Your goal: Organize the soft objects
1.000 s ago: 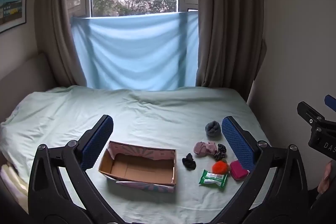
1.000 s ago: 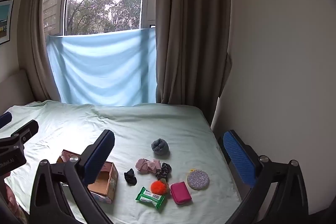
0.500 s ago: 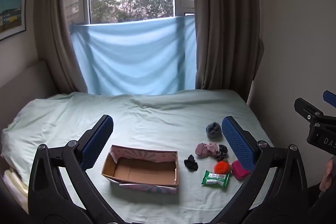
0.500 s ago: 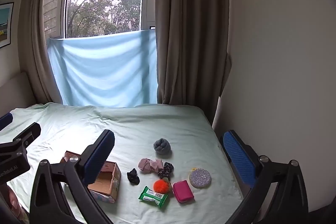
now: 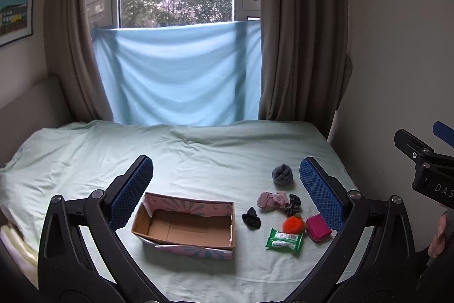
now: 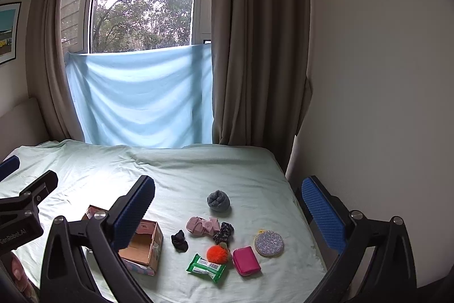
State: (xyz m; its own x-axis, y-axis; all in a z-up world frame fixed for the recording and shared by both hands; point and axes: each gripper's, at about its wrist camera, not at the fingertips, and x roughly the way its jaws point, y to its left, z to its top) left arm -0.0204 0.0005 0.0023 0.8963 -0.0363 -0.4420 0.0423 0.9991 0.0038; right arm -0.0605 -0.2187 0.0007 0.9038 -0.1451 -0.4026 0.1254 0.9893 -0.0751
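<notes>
An open, empty cardboard box (image 5: 184, 226) sits on the pale green bed sheet (image 5: 198, 155); it also shows in the right wrist view (image 6: 144, 244). Right of it lie a grey sock ball (image 5: 282, 174), a pink scrunchie (image 5: 271, 199), a dark patterned scrunchie (image 5: 293, 203), a black scrunchie (image 5: 251, 218), an orange pompom (image 5: 293, 225), a green wipes pack (image 5: 284, 240) and a pink pouch (image 5: 318, 227). A glittery round disc (image 6: 268, 243) shows in the right wrist view. My left gripper (image 5: 227, 195) is open and empty above the box and items. My right gripper (image 6: 227, 217) is open and empty, held high.
A blue cloth (image 5: 178, 75) hangs over the window between brown curtains (image 5: 300, 33). A wall (image 6: 383, 75) runs along the bed's right edge. The other gripper's body shows at the right edge of the left wrist view (image 5: 425, 166).
Both grippers have tilted upward and drawn back slightly, so the box and items sit lower in the views. Nothing on the bed moved.
</notes>
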